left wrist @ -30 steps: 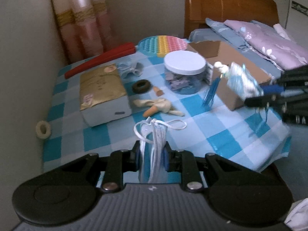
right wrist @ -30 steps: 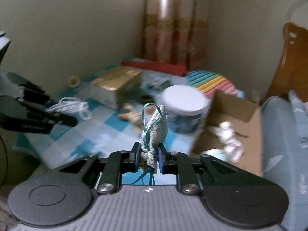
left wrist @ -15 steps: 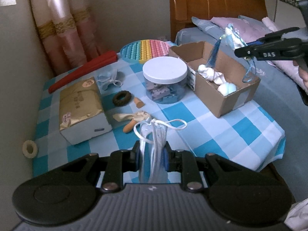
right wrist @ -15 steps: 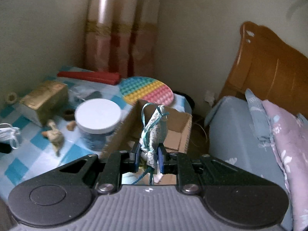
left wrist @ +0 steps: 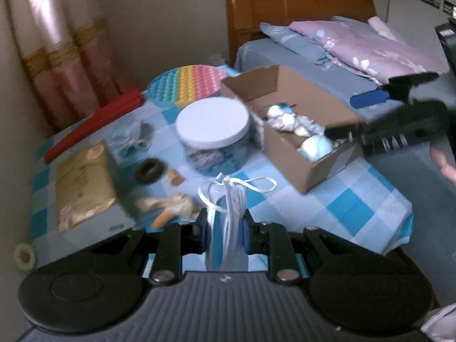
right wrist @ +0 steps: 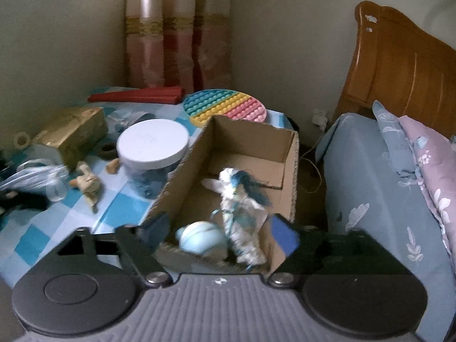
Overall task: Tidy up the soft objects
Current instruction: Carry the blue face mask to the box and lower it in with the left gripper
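My left gripper (left wrist: 225, 228) clamps a white-and-blue face mask (left wrist: 228, 213) above the checked table (left wrist: 356, 208). My right gripper (right wrist: 219, 233) stands spread wide over the cardboard box (right wrist: 250, 139); the tasselled pouch (right wrist: 242, 213) lies inside, a pale blue ball (right wrist: 201, 239) at its 9 o'clock.

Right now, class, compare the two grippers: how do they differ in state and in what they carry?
The left gripper is shut on a face mask; the right gripper is open and carries nothing. The left gripper is above the checked tablecloth, apart from the cardboard box; the right gripper is at the box's near end, over the soft things lying inside. Both have black bodies and blue pads.
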`<state>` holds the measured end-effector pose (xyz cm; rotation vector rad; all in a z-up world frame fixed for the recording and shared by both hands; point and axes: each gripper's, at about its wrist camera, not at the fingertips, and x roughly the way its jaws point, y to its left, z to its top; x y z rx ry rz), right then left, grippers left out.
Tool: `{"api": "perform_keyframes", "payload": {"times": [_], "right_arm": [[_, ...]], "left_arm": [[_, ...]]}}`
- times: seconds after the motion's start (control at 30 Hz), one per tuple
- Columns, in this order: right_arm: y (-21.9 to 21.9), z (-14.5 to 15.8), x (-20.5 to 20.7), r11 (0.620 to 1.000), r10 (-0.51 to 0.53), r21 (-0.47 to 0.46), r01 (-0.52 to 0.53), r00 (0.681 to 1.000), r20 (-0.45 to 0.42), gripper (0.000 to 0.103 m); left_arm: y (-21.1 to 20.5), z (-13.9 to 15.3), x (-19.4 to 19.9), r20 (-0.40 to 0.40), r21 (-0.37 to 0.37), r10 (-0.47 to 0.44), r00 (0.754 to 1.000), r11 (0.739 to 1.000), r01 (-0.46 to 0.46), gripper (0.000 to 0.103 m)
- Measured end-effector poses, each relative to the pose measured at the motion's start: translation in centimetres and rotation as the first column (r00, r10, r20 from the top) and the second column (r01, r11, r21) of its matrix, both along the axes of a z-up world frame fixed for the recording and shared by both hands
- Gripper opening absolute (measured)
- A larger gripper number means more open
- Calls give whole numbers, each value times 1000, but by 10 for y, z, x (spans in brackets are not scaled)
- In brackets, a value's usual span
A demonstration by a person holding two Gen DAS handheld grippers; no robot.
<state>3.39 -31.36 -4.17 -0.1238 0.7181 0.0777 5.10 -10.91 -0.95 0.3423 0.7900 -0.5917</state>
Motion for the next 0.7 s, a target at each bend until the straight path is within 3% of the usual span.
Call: {"api": "perform_keyframes", "payload": {"times": [0.4, 0.7], "right_arm": [[21, 1, -38, 998, 46, 43, -47, 999, 25, 95], [18, 0, -43, 997, 29, 70, -31, 999, 26, 95]], "left_arm": [[-82, 20, 66, -68, -73, -103, 992, 993, 98, 21], [-143, 26, 110, -39, -30, -104, 994, 994, 102, 21]]}}
